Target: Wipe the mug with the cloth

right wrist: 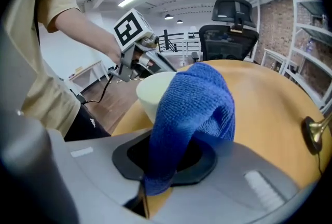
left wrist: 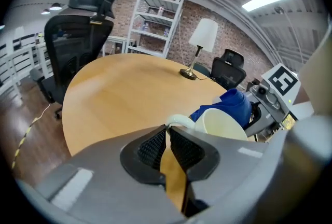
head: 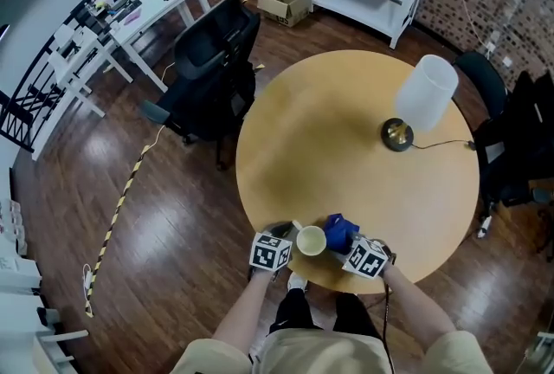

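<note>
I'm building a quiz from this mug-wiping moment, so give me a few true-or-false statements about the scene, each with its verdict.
1. The left tongs are shut on the mug, pinching its handle. True.
2. The right tongs are clamped on the cloth. True.
3. The cloth is red. False: it is blue.
4. The lamp lies tipped over on the floor. False: it stands upright on the round table.
5. The mug is full of coffee. False: its pale inside shows no liquid.
</note>
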`<action>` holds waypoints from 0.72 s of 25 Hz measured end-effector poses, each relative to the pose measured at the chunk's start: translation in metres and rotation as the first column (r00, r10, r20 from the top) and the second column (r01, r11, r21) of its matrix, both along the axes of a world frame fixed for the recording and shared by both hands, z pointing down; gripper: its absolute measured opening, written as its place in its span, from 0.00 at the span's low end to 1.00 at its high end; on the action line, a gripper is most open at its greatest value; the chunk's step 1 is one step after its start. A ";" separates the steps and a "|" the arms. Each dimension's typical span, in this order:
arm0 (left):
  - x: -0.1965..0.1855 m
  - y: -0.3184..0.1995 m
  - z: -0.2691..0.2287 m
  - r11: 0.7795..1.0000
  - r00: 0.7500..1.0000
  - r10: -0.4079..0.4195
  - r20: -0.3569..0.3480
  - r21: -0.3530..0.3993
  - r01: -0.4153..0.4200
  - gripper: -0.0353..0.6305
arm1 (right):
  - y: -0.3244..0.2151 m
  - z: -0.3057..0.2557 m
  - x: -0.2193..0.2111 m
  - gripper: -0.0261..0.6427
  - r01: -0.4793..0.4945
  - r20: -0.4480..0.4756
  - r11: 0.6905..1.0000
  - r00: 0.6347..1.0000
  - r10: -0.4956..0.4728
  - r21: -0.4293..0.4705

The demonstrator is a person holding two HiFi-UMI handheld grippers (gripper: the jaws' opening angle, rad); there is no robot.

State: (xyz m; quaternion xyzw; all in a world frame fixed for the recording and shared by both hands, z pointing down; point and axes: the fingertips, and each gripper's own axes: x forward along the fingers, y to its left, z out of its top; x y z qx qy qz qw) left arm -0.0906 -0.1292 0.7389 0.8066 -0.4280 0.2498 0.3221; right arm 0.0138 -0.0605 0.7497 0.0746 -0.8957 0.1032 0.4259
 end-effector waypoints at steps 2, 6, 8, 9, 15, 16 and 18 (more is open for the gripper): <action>-0.003 0.005 0.001 0.998 0.998 -0.067 -0.016 -0.011 0.067 0.08 | 0.001 0.000 0.001 0.14 -0.025 0.001 1.000 1.000 0.025 0.005; -0.006 0.014 -0.001 0.990 0.990 -0.140 -0.030 -0.014 0.140 0.08 | 0.005 -0.002 0.003 0.14 -0.079 0.021 0.997 0.997 0.079 0.001; -0.006 0.018 -0.001 0.993 0.993 -0.120 -0.014 -0.001 0.120 0.08 | 0.007 -0.002 0.004 0.14 -0.080 0.024 0.997 0.997 0.080 0.005; -0.006 0.020 0.000 0.997 0.997 -0.082 0.015 0.008 0.081 0.09 | 0.009 -0.002 0.004 0.14 -0.075 0.025 0.997 0.997 0.075 0.005; -0.007 0.025 0.007 0.938 0.895 0.308 0.324 0.056 -0.342 0.36 | 0.011 -0.003 0.004 0.14 -0.011 0.009 1.000 1.000 0.011 0.029; -0.005 0.024 0.006 0.908 0.857 0.368 0.360 0.059 -0.415 0.38 | 0.011 -0.004 0.004 0.14 0.003 0.003 0.999 1.000 -0.003 0.035; 0.002 0.022 0.003 0.831 0.768 0.481 0.422 0.057 -0.553 0.40 | 0.011 -0.004 0.006 0.14 0.027 -0.004 0.999 1.000 -0.027 0.043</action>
